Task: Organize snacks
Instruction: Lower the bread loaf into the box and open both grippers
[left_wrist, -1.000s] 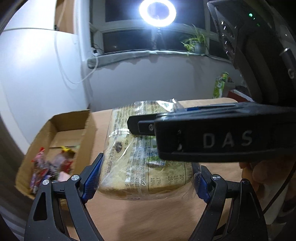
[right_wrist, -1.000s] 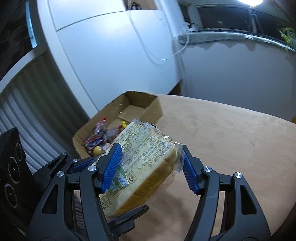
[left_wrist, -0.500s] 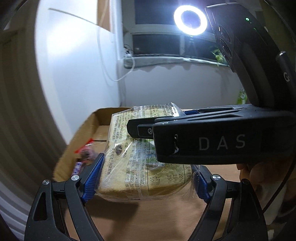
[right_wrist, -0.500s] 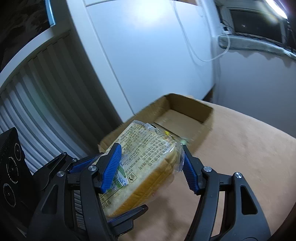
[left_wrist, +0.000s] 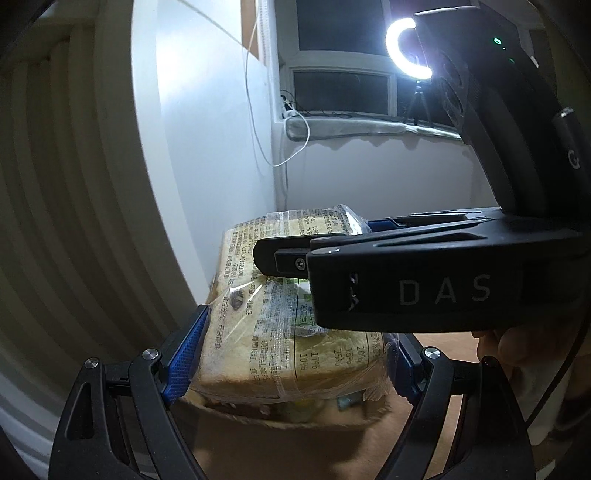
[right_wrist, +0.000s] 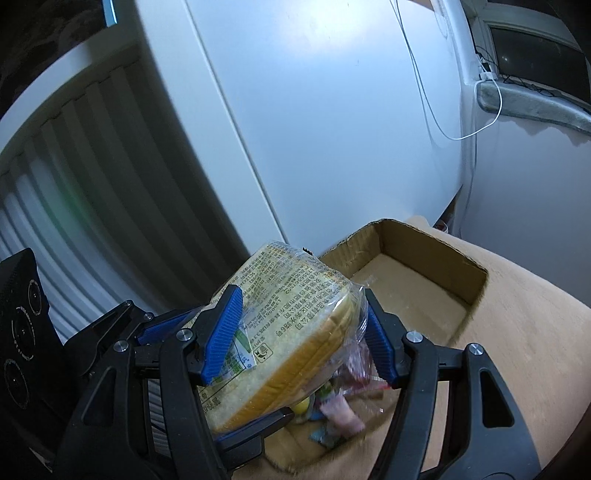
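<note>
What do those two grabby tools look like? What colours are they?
Both are black, with silver screws. The left tool and right tool each have two fingers with bumpy blue pads. Grey letters "DAS" mark the right one's side, and small green lights glow on the black box above it.

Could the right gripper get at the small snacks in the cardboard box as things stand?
Probably not: the right gripper is shut on the bagged bread, which hangs over the small snacks in the cardboard box.

Bread pack above box; snacks in box.
</note>
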